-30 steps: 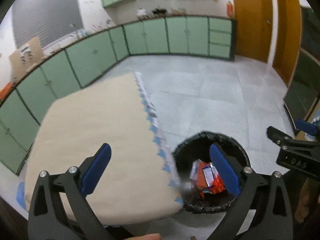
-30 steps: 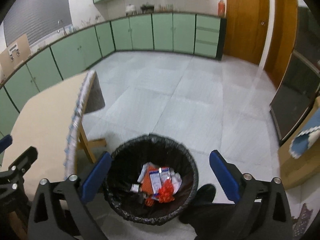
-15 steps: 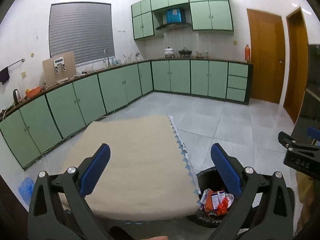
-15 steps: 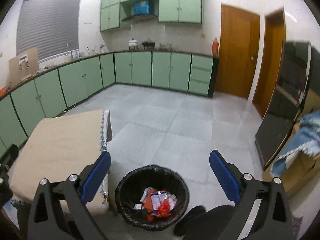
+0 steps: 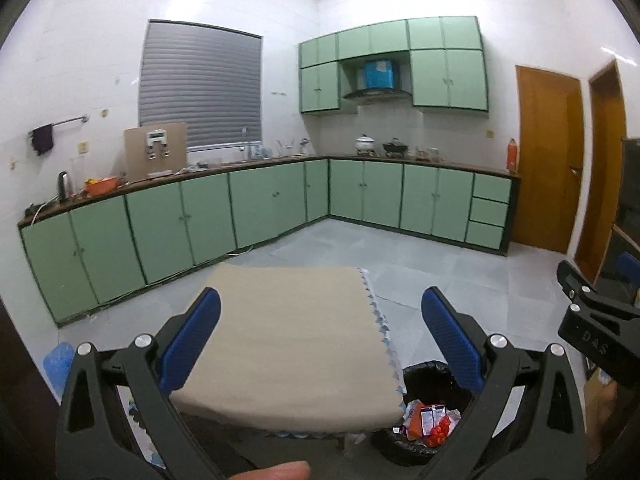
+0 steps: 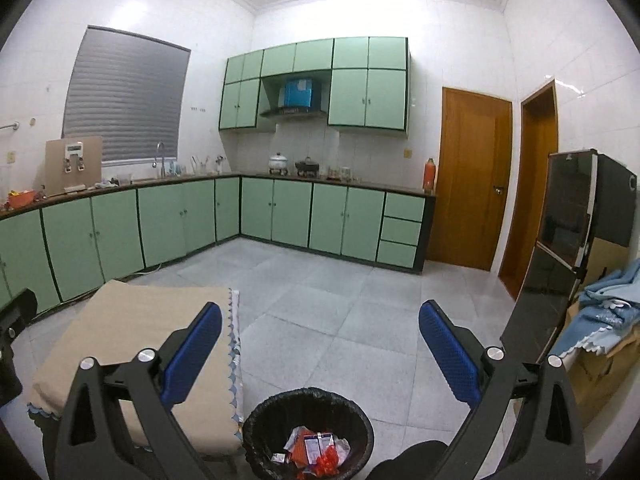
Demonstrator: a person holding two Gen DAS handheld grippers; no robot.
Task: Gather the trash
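Both cameras have tilted up from the floor to the room. The bin [image 6: 308,432] has dropped from frame centre to the bottom edge; table [image 5: 296,340] sits lower; walls, window and upper cabinets [image 6: 316,84] now fill the top.

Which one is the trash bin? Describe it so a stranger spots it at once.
Find the low table with the beige cloth in the middle of the kitchen floor. The bin stands on the floor beside its scalloped edge. It alone is round, black-lined and holds orange and white wrappers.
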